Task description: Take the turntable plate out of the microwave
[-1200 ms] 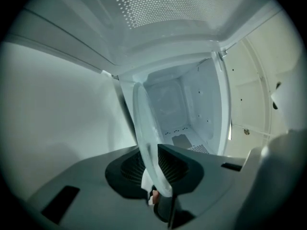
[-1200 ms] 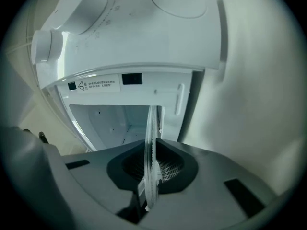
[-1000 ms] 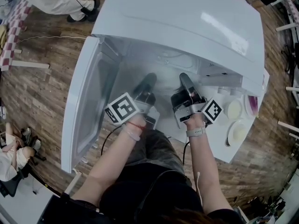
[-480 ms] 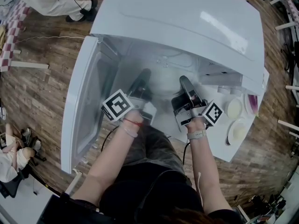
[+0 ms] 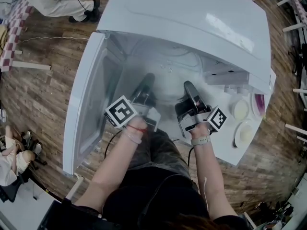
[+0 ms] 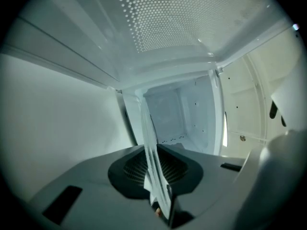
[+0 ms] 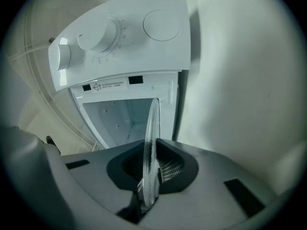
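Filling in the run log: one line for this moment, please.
left tongs: just closed further on turntable plate; right tongs: shut on it; microwave door: open

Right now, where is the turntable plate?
Head view centre, at the open microwave, the turntable plate is held between left claw and right claw.

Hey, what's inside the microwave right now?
The glass turntable plate, clamped at its edge by the left gripper, whose jaws just closed further, and the right gripper. What lies beneath the plate is covered.

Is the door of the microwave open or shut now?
Open. In the head view the door is swung out to the left, away from the front of the microwave.
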